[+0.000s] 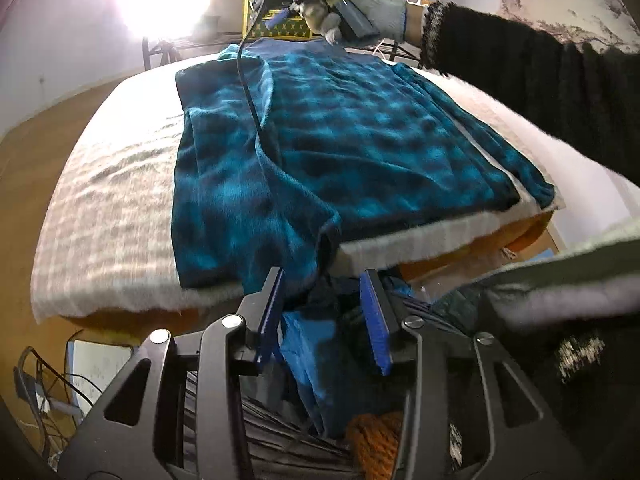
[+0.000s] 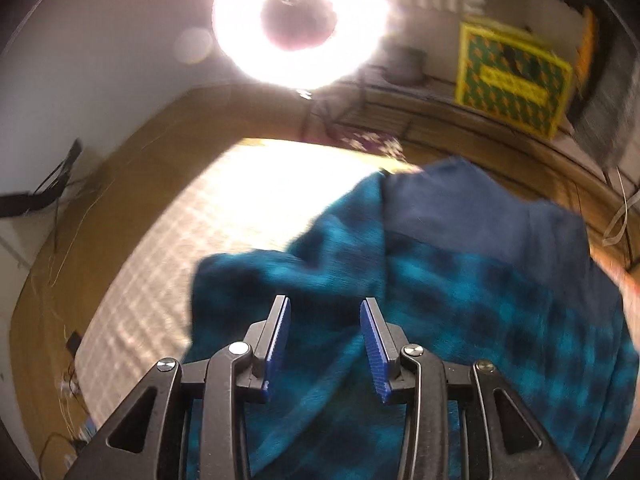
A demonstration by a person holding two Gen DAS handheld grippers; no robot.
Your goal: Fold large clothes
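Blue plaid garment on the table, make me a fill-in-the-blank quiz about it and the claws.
1. The blue plaid garment lies on a ____ padded table.
2. The left claw has its jaws ____.
3. The right claw, held in a grey ____, hovers above the garment.

Missing words: white; open; glove

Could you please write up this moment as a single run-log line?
phase: mid-fold | garment: teal plaid garment spread on table | left gripper: open, at near edge | right gripper: open, above far end
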